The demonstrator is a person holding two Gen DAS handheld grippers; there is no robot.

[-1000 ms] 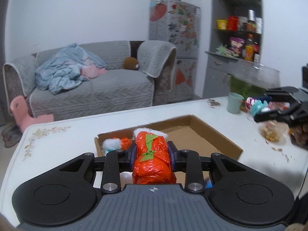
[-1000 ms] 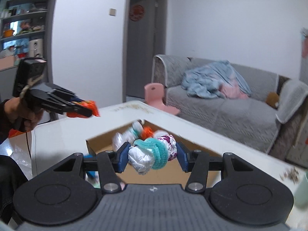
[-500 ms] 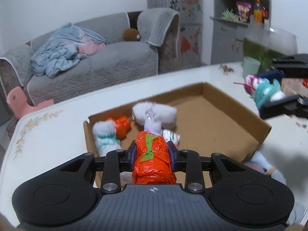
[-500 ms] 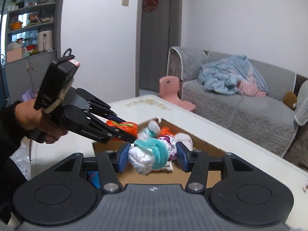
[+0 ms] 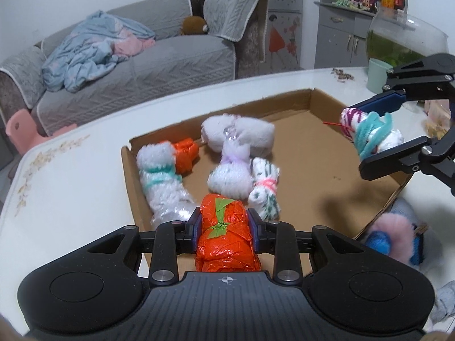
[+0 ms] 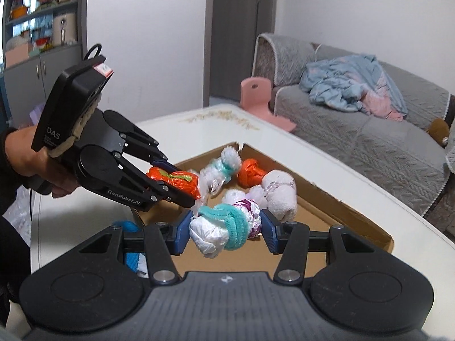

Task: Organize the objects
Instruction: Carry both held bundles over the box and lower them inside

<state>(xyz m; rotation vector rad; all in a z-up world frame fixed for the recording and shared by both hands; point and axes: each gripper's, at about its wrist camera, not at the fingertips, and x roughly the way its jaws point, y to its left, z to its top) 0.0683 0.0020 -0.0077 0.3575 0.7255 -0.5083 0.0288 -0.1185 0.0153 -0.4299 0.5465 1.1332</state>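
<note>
My left gripper is shut on an orange plastic bundle with a green tie, held over the near left corner of the shallow cardboard box. My right gripper is shut on a white bundle wrapped with a teal band. It hangs over the box's right side, as the left wrist view shows the right gripper. In the box lie a white bundle with teal ties, a small orange one, a fluffy white roll and a patterned one with a pink tie.
The box sits on a white table. Pink and blue fluffy bundles lie outside its near right corner. A green cup and a glass fish bowl stand at the far right. A person's hand holds the left gripper.
Both grippers have come down and in over the box, still gripping their bundles. The left one now tilts further down into the box, and the right one sits closer beside it.
</note>
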